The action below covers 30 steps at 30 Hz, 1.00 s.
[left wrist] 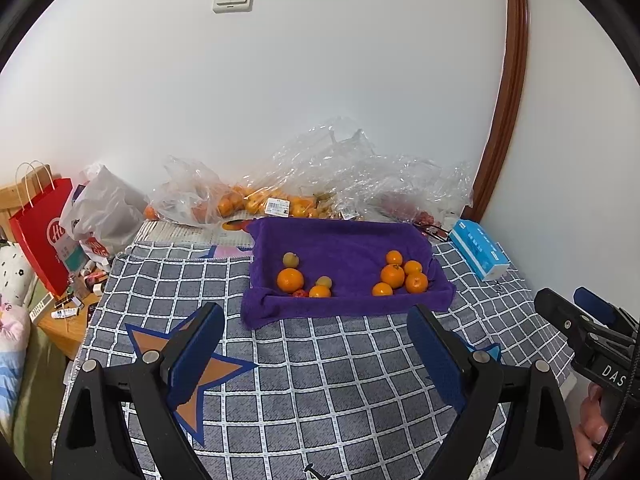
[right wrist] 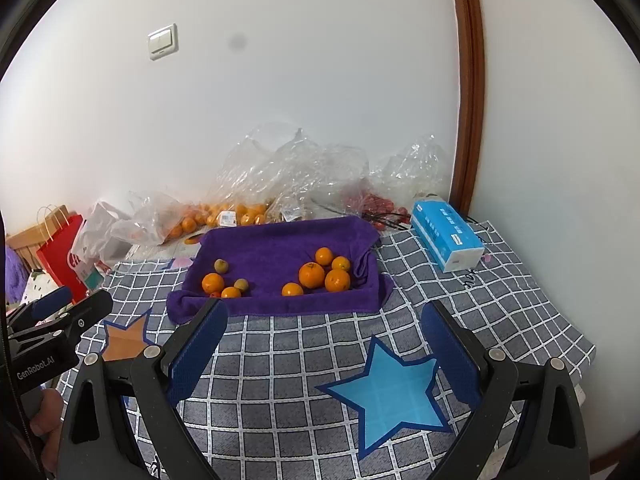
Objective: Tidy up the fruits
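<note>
A purple towel [left wrist: 344,248] [right wrist: 280,248] lines a shallow tray on the checked cloth. On its left side lie two oranges [left wrist: 290,280] [right wrist: 213,282], two small yellow-green fruits [left wrist: 291,259] [right wrist: 221,266] and a small red fruit [left wrist: 299,293]. Several oranges [left wrist: 394,275] [right wrist: 312,275] are clustered on its right side. My left gripper [left wrist: 317,309] hovers open in front of the towel's near edge, holding nothing. My right gripper [right wrist: 325,307] is open too, level with it and just as empty. Each gripper appears at the edge of the other's view: right gripper [left wrist: 580,320], left gripper [right wrist: 60,312].
Clear plastic bags [left wrist: 248,196] [right wrist: 240,208] with more oranges lie against the wall behind the towel. A blue tissue pack [left wrist: 478,248] [right wrist: 446,236] sits at the right, a red paper bag [left wrist: 40,236] [right wrist: 64,256] at the left. The checked cloth [left wrist: 320,380] carries star patches.
</note>
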Each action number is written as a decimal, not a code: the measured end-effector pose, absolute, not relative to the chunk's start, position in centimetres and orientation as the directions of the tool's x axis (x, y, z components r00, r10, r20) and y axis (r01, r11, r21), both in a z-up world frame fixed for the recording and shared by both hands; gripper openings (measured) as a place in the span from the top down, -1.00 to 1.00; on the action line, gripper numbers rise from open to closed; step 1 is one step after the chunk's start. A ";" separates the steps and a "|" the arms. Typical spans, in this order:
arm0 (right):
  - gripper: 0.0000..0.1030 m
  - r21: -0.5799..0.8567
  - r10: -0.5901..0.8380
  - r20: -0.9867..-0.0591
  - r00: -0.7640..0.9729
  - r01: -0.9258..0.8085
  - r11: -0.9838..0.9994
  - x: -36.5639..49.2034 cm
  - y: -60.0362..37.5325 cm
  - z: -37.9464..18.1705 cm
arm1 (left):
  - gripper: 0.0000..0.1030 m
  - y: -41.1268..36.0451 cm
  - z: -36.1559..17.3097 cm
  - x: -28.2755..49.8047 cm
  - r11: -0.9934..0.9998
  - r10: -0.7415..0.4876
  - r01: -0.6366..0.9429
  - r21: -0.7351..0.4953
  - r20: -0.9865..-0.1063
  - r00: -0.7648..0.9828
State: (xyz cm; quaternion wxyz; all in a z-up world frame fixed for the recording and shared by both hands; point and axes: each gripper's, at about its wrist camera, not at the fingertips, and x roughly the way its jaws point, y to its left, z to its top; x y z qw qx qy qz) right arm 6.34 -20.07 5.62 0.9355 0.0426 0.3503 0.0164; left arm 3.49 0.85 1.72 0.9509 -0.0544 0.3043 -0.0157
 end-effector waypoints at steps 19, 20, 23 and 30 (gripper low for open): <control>-0.88 0.087 0.062 -0.654 0.754 -0.006 0.996 6.3 -19.6 5.8 | -0.80 1.1 1.6 3.5 0.992 -0.072 -0.003 -0.128 -0.582 0.810; -0.88 0.087 0.062 -0.652 0.756 -0.007 0.996 6.3 -19.6 5.8 | -0.80 1.1 1.6 3.5 0.992 -0.074 -0.002 -0.129 -0.581 0.810; -0.88 0.086 0.062 -0.650 0.757 -0.007 0.996 6.3 -19.6 5.7 | -0.80 1.3 1.6 3.5 0.992 -0.072 -0.003 -0.126 -0.582 0.810; -0.88 0.083 0.059 -0.650 0.758 -0.007 0.997 6.2 -19.5 5.8 | -0.80 1.4 1.6 3.6 0.991 -0.075 -0.001 -0.131 -0.579 0.812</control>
